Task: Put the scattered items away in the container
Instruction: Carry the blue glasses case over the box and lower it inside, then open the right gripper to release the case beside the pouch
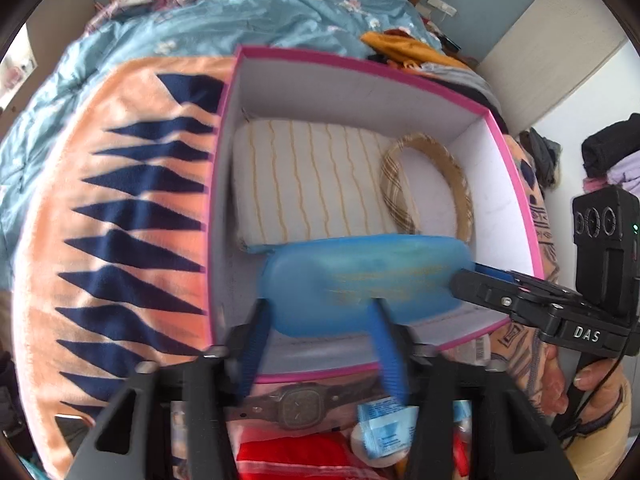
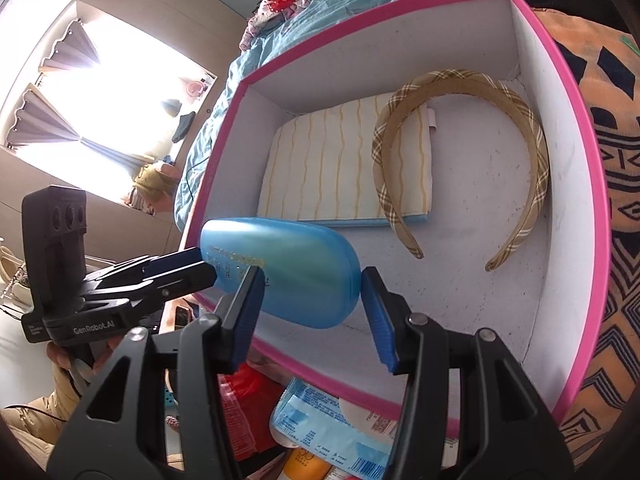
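A blue oval glasses case (image 1: 360, 280) (image 2: 284, 272) hangs over the near part of a pink-rimmed box (image 1: 516, 168) (image 2: 576, 128). My left gripper (image 1: 320, 320) (image 2: 180, 268) and my right gripper (image 2: 312, 300) (image 1: 472, 276) are both shut on the case, one at each end. In the box lie a folded striped cloth (image 1: 308, 184) (image 2: 344, 168) and a plaid headband (image 1: 428, 180) (image 2: 460, 152).
The box sits on an orange and navy blanket (image 1: 120, 208) (image 2: 612, 184) on a bed with a blue quilt (image 1: 248, 12). A wristwatch (image 1: 300, 404), blue packets (image 1: 384, 424) (image 2: 320, 420) and red items (image 1: 296, 456) lie in front of the box.
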Action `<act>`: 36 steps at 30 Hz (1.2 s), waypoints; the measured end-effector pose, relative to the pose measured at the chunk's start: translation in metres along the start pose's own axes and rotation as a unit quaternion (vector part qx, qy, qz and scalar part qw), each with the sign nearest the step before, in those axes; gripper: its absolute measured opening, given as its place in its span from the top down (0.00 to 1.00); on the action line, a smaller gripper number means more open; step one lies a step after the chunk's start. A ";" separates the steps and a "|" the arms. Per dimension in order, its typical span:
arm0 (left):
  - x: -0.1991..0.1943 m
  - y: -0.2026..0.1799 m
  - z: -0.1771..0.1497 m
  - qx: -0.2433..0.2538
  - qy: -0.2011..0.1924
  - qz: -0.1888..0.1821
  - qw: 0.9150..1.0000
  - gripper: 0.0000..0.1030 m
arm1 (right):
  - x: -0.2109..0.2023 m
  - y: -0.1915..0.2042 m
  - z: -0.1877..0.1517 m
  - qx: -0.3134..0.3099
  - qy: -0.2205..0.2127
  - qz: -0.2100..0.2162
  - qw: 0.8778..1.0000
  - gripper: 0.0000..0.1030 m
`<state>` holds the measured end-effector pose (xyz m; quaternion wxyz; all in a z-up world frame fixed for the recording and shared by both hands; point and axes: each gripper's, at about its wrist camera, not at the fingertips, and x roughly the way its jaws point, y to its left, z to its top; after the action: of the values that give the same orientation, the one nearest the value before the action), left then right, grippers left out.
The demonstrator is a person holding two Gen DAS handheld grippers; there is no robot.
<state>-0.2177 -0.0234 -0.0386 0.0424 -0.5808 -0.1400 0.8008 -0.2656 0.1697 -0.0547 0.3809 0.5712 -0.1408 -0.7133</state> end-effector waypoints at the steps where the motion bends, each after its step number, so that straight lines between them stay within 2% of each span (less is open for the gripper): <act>1: 0.002 0.000 0.000 -0.001 0.001 -0.001 1.000 0.64 | 0.003 0.000 0.001 0.001 0.005 0.004 1.000 0.52; 8: 0.013 -0.001 -0.004 -0.004 0.009 -0.011 1.000 0.63 | 0.029 0.007 0.003 -0.024 0.035 -0.051 0.998 0.52; 11: 0.009 -0.001 -0.007 0.001 -0.004 -0.008 1.000 0.60 | 0.037 0.008 0.001 -0.030 0.043 -0.063 0.997 0.52; 16: -0.002 -0.006 -0.015 0.007 -0.038 0.000 0.999 0.42 | 0.034 0.001 0.000 -0.023 0.030 -0.081 0.996 0.52; 18: -0.007 -0.009 -0.019 0.009 -0.053 0.004 0.999 0.38 | 0.035 -0.002 0.001 -0.017 0.028 -0.084 0.996 0.52; 20: -0.013 -0.013 -0.022 0.011 -0.067 0.008 0.998 0.30 | 0.036 -0.003 0.000 -0.017 0.027 -0.085 0.996 0.52; 21: -0.016 -0.015 -0.024 0.012 -0.075 0.011 0.997 0.21 | 0.035 -0.001 -0.001 -0.021 0.024 -0.089 0.995 0.52; 22: -0.020 -0.017 -0.026 0.012 -0.085 0.014 0.996 0.20 | 0.033 0.001 -0.003 -0.026 0.019 -0.094 0.995 0.51; 27: -0.036 -0.029 -0.035 0.020 -0.120 0.034 0.992 0.19 | 0.007 0.016 -0.012 -0.053 -0.030 -0.106 0.993 0.47; 36: -0.054 -0.045 -0.053 0.032 -0.146 0.053 0.987 0.18 | -0.020 0.031 -0.034 -0.072 -0.071 -0.102 0.990 0.45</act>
<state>-0.1545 0.0162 0.0078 -0.0025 -0.4624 -0.0882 0.8823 -0.2210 0.1716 -0.0313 0.3352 0.5019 -0.0567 -0.7953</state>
